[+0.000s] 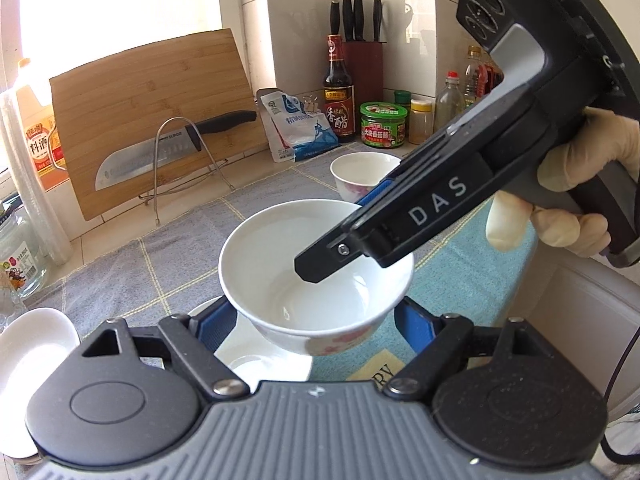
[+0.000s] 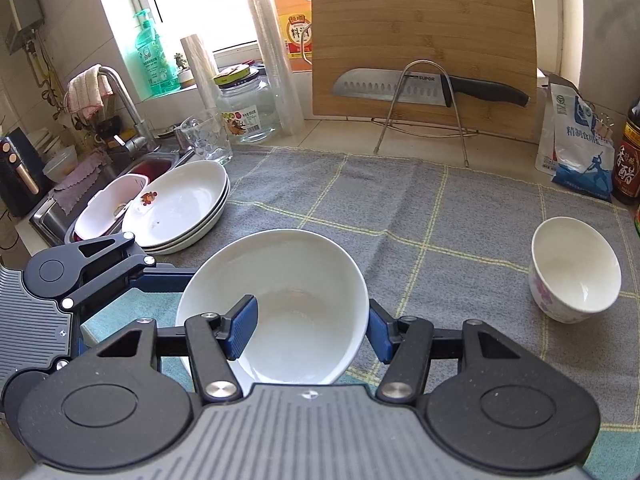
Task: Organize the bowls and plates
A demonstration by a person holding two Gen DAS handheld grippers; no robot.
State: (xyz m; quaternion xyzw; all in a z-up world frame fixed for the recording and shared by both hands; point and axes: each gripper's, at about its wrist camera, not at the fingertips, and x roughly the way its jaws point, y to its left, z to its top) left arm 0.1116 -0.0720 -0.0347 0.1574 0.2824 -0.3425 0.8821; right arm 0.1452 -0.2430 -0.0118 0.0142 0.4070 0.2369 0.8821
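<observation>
A grey checked cloth (image 2: pixel 420 216) covers most of the counter, with a bamboo cutting board (image 2: pixel 424 40) propped at the back and a sink (image 2: pixel 132 164) off to one side. Beside the sink sits a stack of white plates (image 2: pixel 188 208). Out over the cloth, the large white bowl (image 2: pixel 280 304) is carried by both tools at once: the left gripper (image 1: pixel 316 320) clamps across its outer sides, and the right gripper (image 2: pixel 308 332) pinches its rim wall, one pad inside and one outside. A small flowered bowl (image 2: pixel 576 272) stands alone on the cloth, well apart. This looks like the transfer step, bowl in hand and not yet placed. Next, I'd guess, it needs setting down level by the other bowl, both grips loosening together.
</observation>
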